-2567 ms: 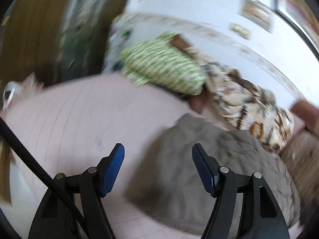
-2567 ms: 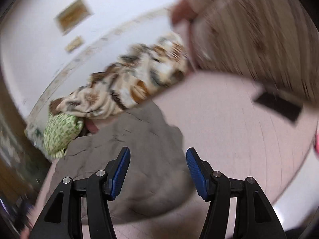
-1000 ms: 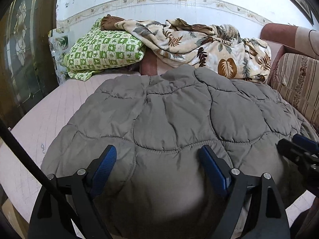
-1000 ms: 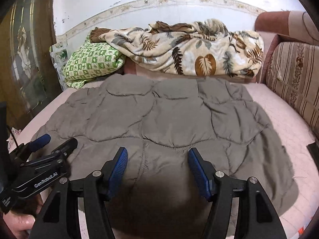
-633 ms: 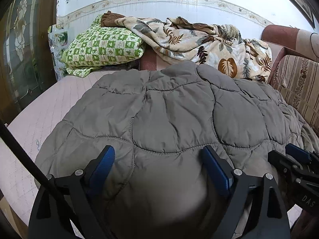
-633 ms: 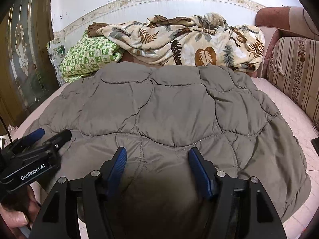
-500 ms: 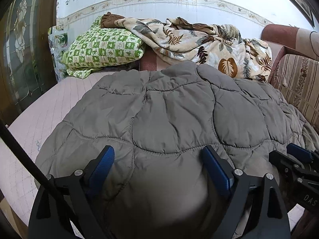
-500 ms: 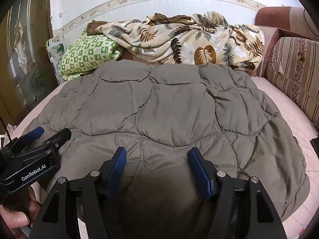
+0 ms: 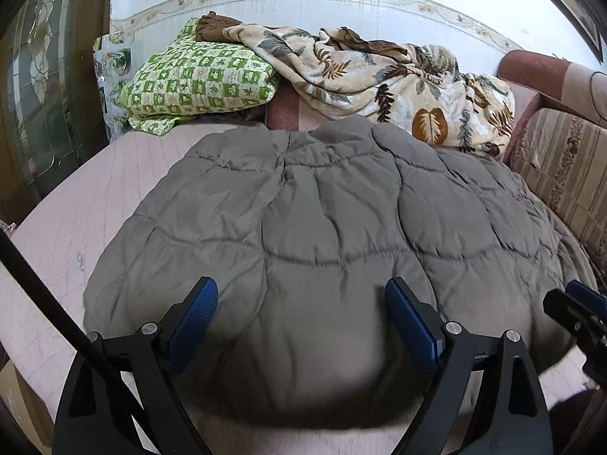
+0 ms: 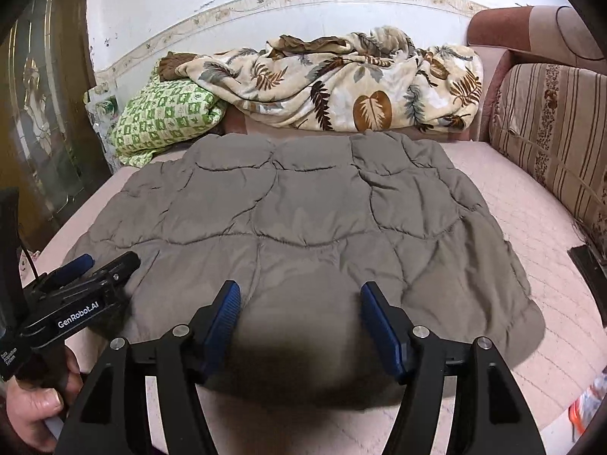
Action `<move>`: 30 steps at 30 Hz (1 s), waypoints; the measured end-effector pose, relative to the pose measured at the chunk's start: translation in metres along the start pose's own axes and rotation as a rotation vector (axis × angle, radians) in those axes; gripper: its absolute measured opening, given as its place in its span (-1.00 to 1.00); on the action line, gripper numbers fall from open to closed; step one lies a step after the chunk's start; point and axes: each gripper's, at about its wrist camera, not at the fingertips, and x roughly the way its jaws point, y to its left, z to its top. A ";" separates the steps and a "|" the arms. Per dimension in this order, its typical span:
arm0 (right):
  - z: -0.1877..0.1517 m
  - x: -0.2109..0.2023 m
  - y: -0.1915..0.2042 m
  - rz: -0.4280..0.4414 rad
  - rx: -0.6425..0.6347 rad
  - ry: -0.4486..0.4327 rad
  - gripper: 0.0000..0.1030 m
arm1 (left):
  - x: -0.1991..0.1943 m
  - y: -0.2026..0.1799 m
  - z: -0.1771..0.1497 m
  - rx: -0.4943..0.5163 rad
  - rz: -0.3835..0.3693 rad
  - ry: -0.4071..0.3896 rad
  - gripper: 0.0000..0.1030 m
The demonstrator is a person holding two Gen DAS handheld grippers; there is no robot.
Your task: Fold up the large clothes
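A grey quilted padded garment [image 9: 322, 227] lies spread flat on the pink bed [image 9: 87, 189]; it also shows in the right wrist view [image 10: 303, 220]. My left gripper [image 9: 301, 318] is open and empty, just above the garment's near edge. My right gripper [image 10: 299, 314] is open and empty, over the near edge further right. The left gripper also shows at the left of the right wrist view [image 10: 102, 265], and the right gripper at the right edge of the left wrist view [image 9: 573, 303].
A green checked pillow [image 9: 197, 79] and a crumpled leaf-print blanket [image 9: 379, 76] lie at the bed's head by the wall. A striped sofa cushion [image 10: 550, 132] stands on the right. A dark flat object [image 10: 586, 265] lies on the bed's right edge.
The garment has settled flat on the bed. Both grippers have drawn back a little toward its near edge and stay open.
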 end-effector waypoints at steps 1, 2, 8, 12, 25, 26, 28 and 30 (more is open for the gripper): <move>-0.003 -0.006 -0.003 0.003 0.013 -0.005 0.36 | -0.005 0.001 -0.003 0.005 -0.002 0.003 0.74; -0.004 -0.008 -0.006 0.006 0.021 -0.006 0.36 | -0.009 0.003 -0.005 0.006 -0.002 0.003 0.74; -0.008 -0.012 -0.033 -0.030 0.094 0.004 0.36 | -0.013 0.036 -0.008 -0.078 0.009 0.029 0.74; -0.004 -0.007 -0.047 -0.063 0.133 0.022 0.36 | -0.003 0.057 -0.009 -0.146 0.017 0.069 0.74; -0.013 0.018 -0.054 -0.040 0.147 0.128 0.46 | 0.012 0.059 -0.009 -0.153 0.005 0.138 0.88; -0.013 0.008 -0.053 -0.045 0.148 0.088 0.46 | 0.007 0.059 -0.009 -0.157 0.002 0.129 0.88; -0.014 -0.012 -0.055 -0.075 0.151 0.015 0.46 | -0.008 0.063 -0.011 -0.185 -0.003 0.108 0.88; -0.016 -0.026 -0.061 -0.114 0.173 -0.038 0.46 | -0.018 0.073 -0.013 -0.207 0.019 0.091 0.88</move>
